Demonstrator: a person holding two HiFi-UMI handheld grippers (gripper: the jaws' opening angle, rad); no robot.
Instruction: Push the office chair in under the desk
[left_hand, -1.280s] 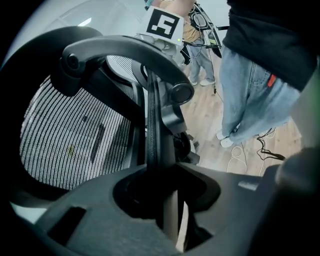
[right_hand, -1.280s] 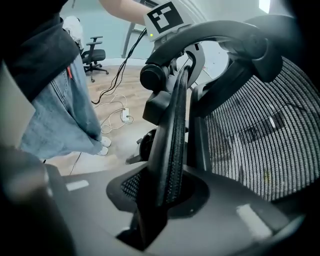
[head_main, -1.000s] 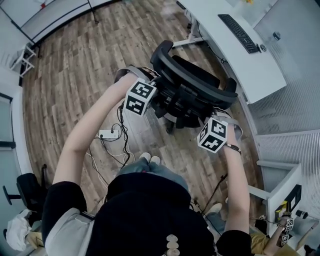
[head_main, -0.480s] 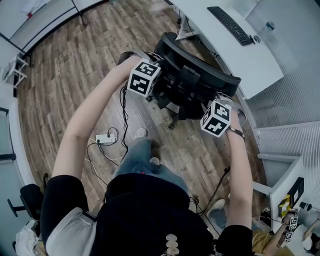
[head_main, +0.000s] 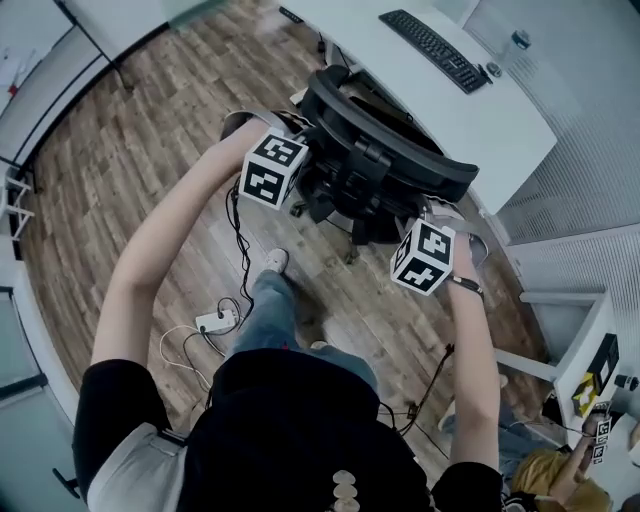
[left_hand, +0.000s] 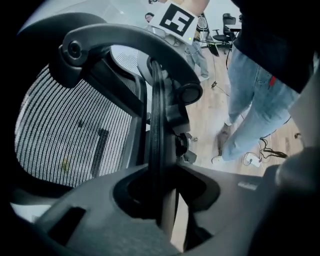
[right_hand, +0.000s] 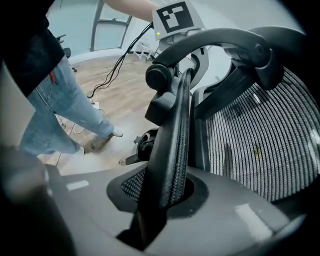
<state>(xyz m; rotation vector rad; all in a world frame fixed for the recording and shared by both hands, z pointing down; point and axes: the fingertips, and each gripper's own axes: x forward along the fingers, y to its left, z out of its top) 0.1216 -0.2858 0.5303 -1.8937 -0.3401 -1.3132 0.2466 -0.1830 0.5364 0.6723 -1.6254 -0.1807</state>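
Observation:
A black mesh-backed office chair (head_main: 385, 165) stands on the wood floor, its back towards me and its seat at the edge of the white desk (head_main: 480, 115). My left gripper (head_main: 292, 168) is shut on the left edge of the backrest (left_hand: 157, 125), which runs straight through its jaws (left_hand: 162, 200). On the right edge of the backrest (right_hand: 175, 130) sits my right gripper (head_main: 425, 238); its jaws (right_hand: 160, 200) are closing, with the mesh rim between them. The fingertips are hidden behind the chair in the head view.
A black keyboard (head_main: 432, 50) and a bottle (head_main: 515, 40) are on the desk. A white power strip (head_main: 218, 321) with trailing cables lies on the floor by my feet (head_main: 277, 260). Another white desk (head_main: 565, 365) stands at the right.
The chair and both grippers have moved forward, towards the desk. My legs have stepped after them, and the power strip now lies further behind.

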